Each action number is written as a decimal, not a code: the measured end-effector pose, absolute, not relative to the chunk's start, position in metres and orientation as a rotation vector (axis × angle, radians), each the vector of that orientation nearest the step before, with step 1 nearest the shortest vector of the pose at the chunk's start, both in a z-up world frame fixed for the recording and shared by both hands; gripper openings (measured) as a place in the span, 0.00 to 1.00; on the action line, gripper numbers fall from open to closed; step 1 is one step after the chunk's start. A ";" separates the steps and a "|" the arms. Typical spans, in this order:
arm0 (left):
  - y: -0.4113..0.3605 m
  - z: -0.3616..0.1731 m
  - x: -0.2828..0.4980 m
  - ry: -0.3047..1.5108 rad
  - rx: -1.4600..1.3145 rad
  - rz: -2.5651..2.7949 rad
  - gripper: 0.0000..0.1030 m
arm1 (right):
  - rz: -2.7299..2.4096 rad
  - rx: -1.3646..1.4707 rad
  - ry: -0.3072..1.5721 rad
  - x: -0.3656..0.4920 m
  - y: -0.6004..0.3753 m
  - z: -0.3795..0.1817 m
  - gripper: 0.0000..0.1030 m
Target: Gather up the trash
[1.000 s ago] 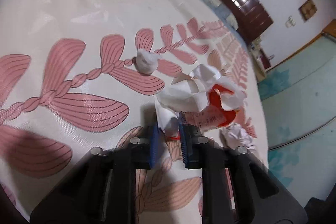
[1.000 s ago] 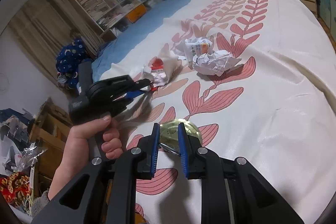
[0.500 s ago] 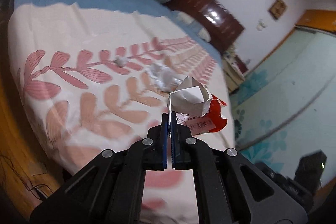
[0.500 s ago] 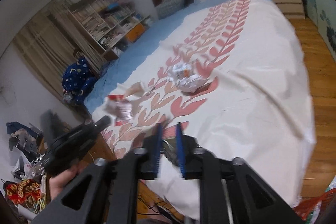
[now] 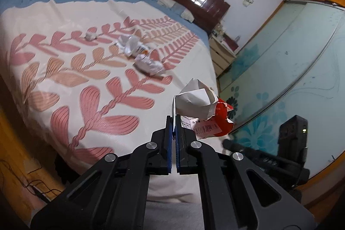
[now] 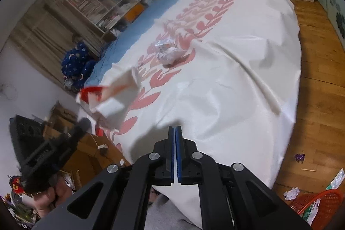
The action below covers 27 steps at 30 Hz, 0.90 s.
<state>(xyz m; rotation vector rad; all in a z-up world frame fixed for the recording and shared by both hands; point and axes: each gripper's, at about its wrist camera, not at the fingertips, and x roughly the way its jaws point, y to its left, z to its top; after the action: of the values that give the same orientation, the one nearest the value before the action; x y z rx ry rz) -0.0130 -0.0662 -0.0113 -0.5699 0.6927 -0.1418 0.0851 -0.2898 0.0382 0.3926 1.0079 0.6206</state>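
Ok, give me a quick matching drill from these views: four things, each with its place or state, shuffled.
Things:
1. wrapper
2. right tool
3. basket
4. crumpled paper

Places or states:
A. on the floor
B. shut, nothing visible between its fingers
C. lying on the bed
D. pinched in the left tool

Pairs: 1-D, 2-B, 3-A, 4-C

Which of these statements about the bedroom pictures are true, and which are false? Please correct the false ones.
1. The left tongs grip a red and white wrapper. True.
2. The bed cover carries no more trash. False: crumpled paper lies on it.
3. An orange basket stands on the wooden floor. True.
4. The right tongs stand wide open. False: they are shut.
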 end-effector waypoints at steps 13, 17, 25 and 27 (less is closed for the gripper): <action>-0.067 -0.024 -0.009 0.732 -0.585 -0.158 0.02 | 0.504 0.017 1.018 0.012 -0.325 0.013 0.83; -0.075 -0.025 -0.007 0.739 -0.580 -0.175 0.02 | 0.507 -0.076 0.946 0.003 -0.302 0.021 0.73; -0.079 -0.027 -0.008 0.745 -0.582 -0.186 0.02 | 0.545 -0.157 1.043 0.014 -0.282 0.000 0.63; -0.079 -0.027 -0.007 0.744 -0.583 -0.190 0.02 | 0.542 -0.139 1.073 0.016 -0.285 -0.007 0.55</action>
<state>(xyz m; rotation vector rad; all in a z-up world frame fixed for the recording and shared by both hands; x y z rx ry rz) -0.0074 -0.0791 -0.0274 -0.5825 0.7442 -0.1900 0.0163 -0.2846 -0.0072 -0.1394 1.0735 0.5423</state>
